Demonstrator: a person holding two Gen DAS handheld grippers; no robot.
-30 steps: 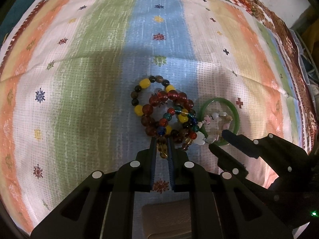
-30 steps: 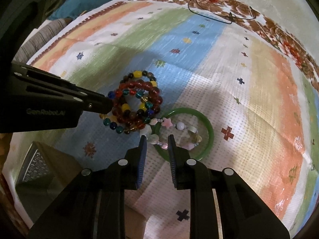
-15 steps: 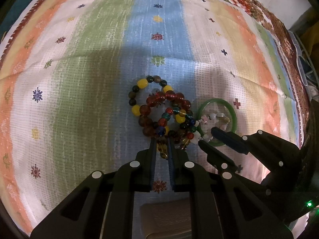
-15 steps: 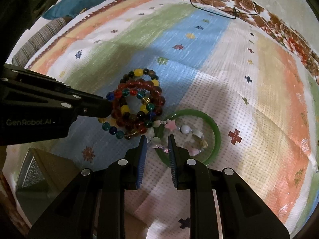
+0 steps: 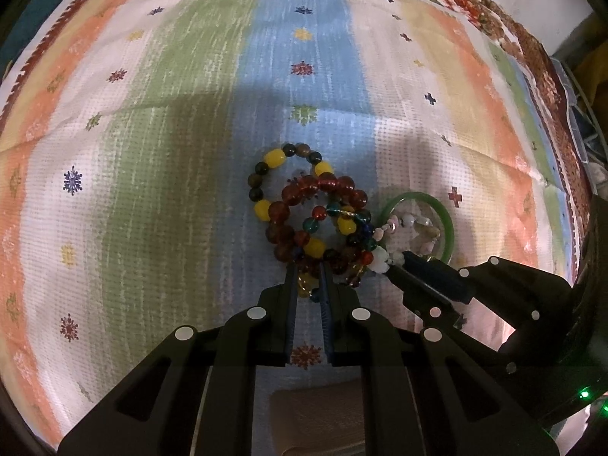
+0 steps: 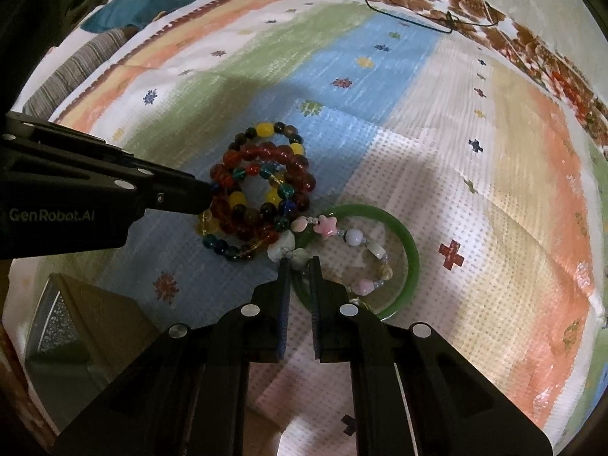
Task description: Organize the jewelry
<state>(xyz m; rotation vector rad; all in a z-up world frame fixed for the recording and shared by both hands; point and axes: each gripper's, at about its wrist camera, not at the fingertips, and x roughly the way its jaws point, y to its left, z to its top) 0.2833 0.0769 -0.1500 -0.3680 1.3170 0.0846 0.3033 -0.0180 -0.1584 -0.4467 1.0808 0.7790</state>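
Left wrist view: the left gripper (image 5: 307,271) is seen with its two fingers drawn close together, a narrow slot left between them, and amber and yellow beads of the tangled bracelet pile (image 5: 315,220) are caught in that slot at the near edge of the pile. From the right wrist view the same gripper (image 6: 207,195) is shown reaching in from the left, its tip touching the dark red beads. The lettering "GenRobot.AI" is printed in pale type on its black side; no other writing can be read.

The right gripper (image 6: 298,266) is likewise narrowed to a slim gap, and a pale greenish bead of the pastel bracelet (image 6: 342,250) sits at the fingertips between them; whether the bead is firmly pinched cannot be told. The pastel bracelet, with a pink star bead, is draped across the green bangle (image 6: 412,250), part of it lying inside the ring. The bangle lies flat on the striped cloth (image 6: 494,174), just beside the pile. In the left wrist view the right gripper (image 5: 399,262) is seen entering from the right, its tip at the white beads by the bangle (image 5: 446,220). A dark cord (image 6: 418,19) lies at the far edge of the cloth
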